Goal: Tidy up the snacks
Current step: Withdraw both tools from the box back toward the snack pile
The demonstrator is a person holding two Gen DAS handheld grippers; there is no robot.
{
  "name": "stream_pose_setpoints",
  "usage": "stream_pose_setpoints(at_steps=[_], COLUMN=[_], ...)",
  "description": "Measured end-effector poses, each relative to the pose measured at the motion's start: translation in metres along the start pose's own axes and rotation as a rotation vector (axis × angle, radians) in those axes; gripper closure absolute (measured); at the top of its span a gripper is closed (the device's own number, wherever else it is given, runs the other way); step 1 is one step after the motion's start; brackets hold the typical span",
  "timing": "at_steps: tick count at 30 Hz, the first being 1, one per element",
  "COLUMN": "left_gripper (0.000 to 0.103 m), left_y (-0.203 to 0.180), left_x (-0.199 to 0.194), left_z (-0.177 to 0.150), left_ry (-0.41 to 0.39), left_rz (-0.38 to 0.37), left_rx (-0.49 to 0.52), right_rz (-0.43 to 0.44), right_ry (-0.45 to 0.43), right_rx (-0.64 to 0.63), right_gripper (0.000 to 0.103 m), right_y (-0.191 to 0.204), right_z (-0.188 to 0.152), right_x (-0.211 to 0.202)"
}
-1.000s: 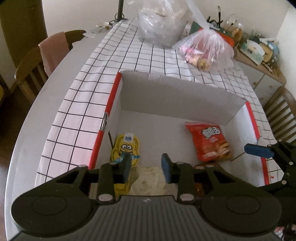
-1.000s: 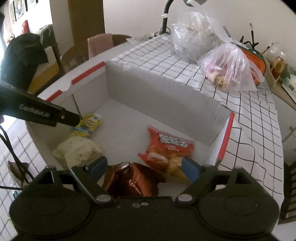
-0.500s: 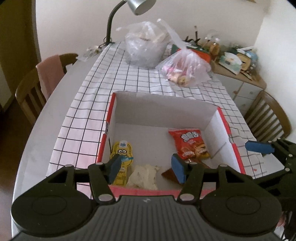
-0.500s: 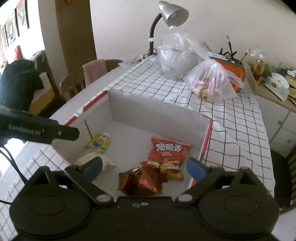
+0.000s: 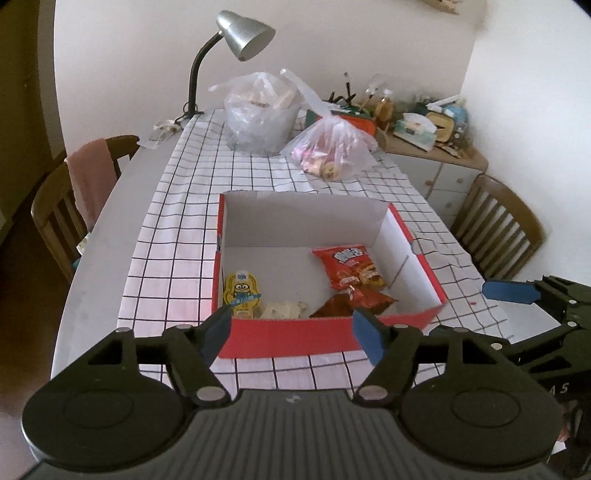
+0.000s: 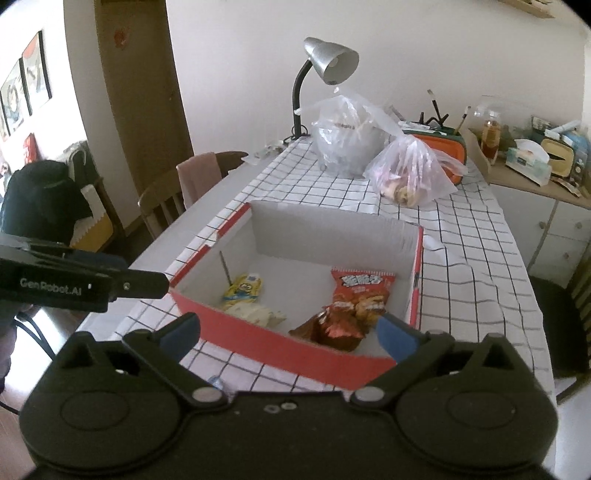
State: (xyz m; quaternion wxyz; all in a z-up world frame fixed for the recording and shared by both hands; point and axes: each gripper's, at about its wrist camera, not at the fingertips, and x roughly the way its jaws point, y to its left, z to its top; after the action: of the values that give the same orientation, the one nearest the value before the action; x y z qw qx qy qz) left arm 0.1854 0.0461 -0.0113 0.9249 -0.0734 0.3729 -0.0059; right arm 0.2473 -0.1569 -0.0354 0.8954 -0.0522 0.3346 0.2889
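Both tools (image 5: 291, 334) (image 6: 291, 336) wide, empty; pale packet (image 5: 282, 309) in box (image 5: 295, 338) unreadable.

Box (image 5: 288, 338): one is sitting on the cloth.
Snacks: four are lying inside.
Bags (image 5: 258, 110): two are standing beyond.
Lamp (image 5: 243, 33): one.
Chairs (image 5: 55, 206): two are showing.

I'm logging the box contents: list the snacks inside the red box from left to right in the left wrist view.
yellow cartoon snack pack → pale crumpled packet → dark red foil bag. The red chip bag lies behind the foil bag and overlaps it, so I leave it unranked.
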Motion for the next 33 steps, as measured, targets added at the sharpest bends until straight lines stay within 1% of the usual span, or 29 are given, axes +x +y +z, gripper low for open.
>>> stream_pose_setpoints(at_steps=[2,7,9,11,12,17,21,24,28,33], left_gripper=[0.023,0.020,0.016,0.007,0.006,0.002,0.002,0.002,0.002,0.002], left_y=[0.002,0.009,0.013,0.018,0.020,0.027,0.030,0.033,0.032,0.025], left_x=[-0.010,-0.029,-0.035,-0.041,-0.044,-0.048,-0.037,-0.024,-0.010,0.008], left_z=[-0.006,-0.021,-0.027,-0.034,-0.038,-0.059,-0.077,-0.090,-0.104,-0.121], left_ry=[-0.010,-0.018,-0.022,-0.029,-0.031,-0.009,0.039,0.092,0.144,0.212], left_rz=[-0.016,-0.035,-0.047,-0.059,-0.063,-0.100,-0.106,-0.114,-0.123,-0.154], left_rx=[0.006,0.008,-0.003,-0.005,-0.007,-0.019,-0.015,-0.011,0.036,0.116], right_rz=[-0.004,-0.016,-0.022,-0.025,-0.026,-0.026,-0.023,-0.042,-0.046,-0.028], right_ry=[-0.006,-0.014,-0.015,-0.012,-0.007,0.024,0.060,0.098,0.156,0.222], right_rx=[0.015,0.049,0.062,0.074,0.082,0.104,0.123,0.093,0.064,0.027], right_gripper=[0.000,0.000,0.000,0.000,0.000,0.000,0.000,0.000,0.000,0.003], right_y=[0.004,0.014,0.017,0.022,0.024,0.034,0.041,0.048,0.054,0.060], right_z=[-0.005,-0.022,-0.030,-0.040,-0.046,-0.071,-0.092,-0.109,-0.127,-0.142], right_x=[-0.008,-0.026,-0.031,-0.037,-0.038,-0.041,-0.039,-0.032,-0.018,-0.004])
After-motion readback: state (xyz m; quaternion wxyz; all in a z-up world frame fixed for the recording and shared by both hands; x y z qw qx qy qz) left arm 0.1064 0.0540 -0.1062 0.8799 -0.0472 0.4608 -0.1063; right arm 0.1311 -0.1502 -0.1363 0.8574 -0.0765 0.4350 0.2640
